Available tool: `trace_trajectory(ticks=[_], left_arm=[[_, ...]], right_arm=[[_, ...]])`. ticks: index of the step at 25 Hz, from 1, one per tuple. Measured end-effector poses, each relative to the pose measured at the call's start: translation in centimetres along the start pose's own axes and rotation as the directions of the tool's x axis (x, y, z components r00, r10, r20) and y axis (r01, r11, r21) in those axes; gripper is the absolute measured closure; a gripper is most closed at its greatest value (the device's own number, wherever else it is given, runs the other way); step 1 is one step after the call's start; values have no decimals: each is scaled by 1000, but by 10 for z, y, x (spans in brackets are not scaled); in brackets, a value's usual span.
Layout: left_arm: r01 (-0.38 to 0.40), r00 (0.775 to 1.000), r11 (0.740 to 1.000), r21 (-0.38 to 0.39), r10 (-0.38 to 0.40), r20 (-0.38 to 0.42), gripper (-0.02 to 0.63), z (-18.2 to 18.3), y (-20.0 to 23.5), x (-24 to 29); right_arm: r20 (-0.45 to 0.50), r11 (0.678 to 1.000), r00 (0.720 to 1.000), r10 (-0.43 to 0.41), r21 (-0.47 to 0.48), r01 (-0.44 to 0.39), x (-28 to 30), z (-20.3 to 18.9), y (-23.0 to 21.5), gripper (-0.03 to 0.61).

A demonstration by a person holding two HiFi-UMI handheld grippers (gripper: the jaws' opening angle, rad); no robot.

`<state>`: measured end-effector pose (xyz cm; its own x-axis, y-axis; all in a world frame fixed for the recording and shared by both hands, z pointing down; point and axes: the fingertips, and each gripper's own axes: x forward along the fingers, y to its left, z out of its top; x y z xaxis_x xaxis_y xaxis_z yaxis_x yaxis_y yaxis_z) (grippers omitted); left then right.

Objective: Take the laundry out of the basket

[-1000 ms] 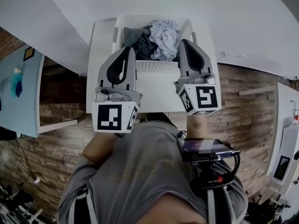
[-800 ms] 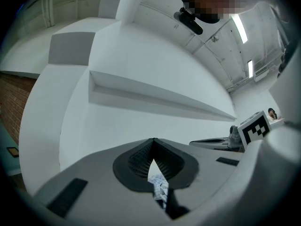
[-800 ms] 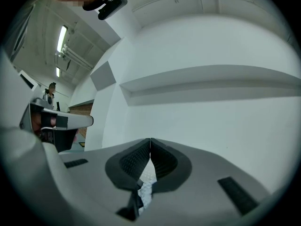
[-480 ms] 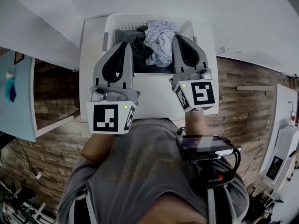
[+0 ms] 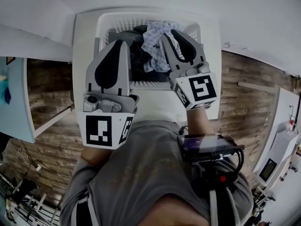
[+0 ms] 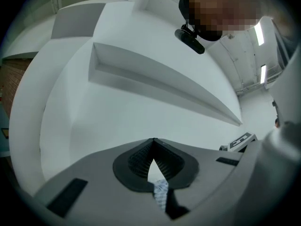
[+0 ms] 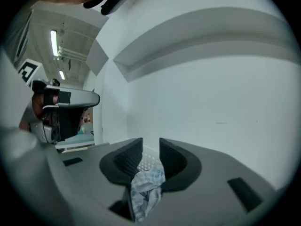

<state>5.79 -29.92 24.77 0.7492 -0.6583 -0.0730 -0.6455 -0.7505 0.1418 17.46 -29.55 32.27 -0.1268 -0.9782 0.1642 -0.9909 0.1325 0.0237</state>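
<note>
Seen from the head camera, a white laundry basket (image 5: pixel 99 32) sits open side up on a white bench (image 5: pixel 209 46), its long side running across the frame. Inside lie a dark garment (image 5: pixel 138 51) and a pale checked cloth (image 5: pixel 153 36) heaped lengthwise from the far rim toward the near wall. The left hand-held gripper (image 5: pixel 117 42) reaches over the basket's left half and the right hand-held gripper (image 5: pixel 175 37) over its right half, just beside the checked cloth, both pointing away from the person. Only the left gripper view shows that this tool's jaws are pressed together at the tips; a sliver of checked cloth (image 6: pixel 160 192) shows below them through the gap behind the tips. Only the right gripper view shows that tool's jaws standing a little apart, having just been opening, with the checked cloth (image 7: pixel 146 187) bunched low in the gap and the pads not pressing on it. The basket's mesh (image 7: pixel 148 163) shows beyond.
</note>
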Motion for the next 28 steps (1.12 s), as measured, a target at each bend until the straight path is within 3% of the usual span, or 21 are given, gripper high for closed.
trace_trajectory(ticks=[1, 4, 8, 12, 16, 18, 21, 24, 28], left_arm=[[-4, 1000, 1000, -7, 4, -5, 606, -2, 2, 4], [-15, 1000, 999, -28, 14, -22, 606, -10, 8, 15], [-29, 999, 998, -52, 27, -35, 606, -17, 16, 30], [-44, 998, 996, -79, 40, -58, 606, -27, 24, 45], [-56, 995, 993, -100, 47, -88, 606, -39, 31, 53], [-63, 994, 992, -108, 53, -99, 606, -44, 35, 55], [-75, 992, 990, -117, 62, -110, 606, -49, 42, 59], [-78, 991, 989, -123, 63, -119, 606, -52, 46, 62], [-71, 991, 990, -125, 55, -123, 606, -54, 43, 62]], right_arm=[[-16, 1000, 1000, 14, 10, -14, 5, -2, -2, 446], [-82, 997, 996, 29, -66, -35, 21, -15, -5, 391], [-187, 986, 977, 100, -116, -123, 39, -42, 1, 308], [-309, 957, 937, 163, -183, -227, 55, -73, 9, 210], [-433, 934, 875, 215, -170, -313, 60, -104, 17, 156], [-481, 931, 849, 220, -156, -329, 61, -116, 17, 155], [-516, 932, 833, 199, -163, -324, 62, -124, 14, 166], [-529, 935, 834, 158, -192, -299, 63, -126, 6, 297], [-522, 942, 840, 144, -189, -279, 61, -125, 1, 382]])
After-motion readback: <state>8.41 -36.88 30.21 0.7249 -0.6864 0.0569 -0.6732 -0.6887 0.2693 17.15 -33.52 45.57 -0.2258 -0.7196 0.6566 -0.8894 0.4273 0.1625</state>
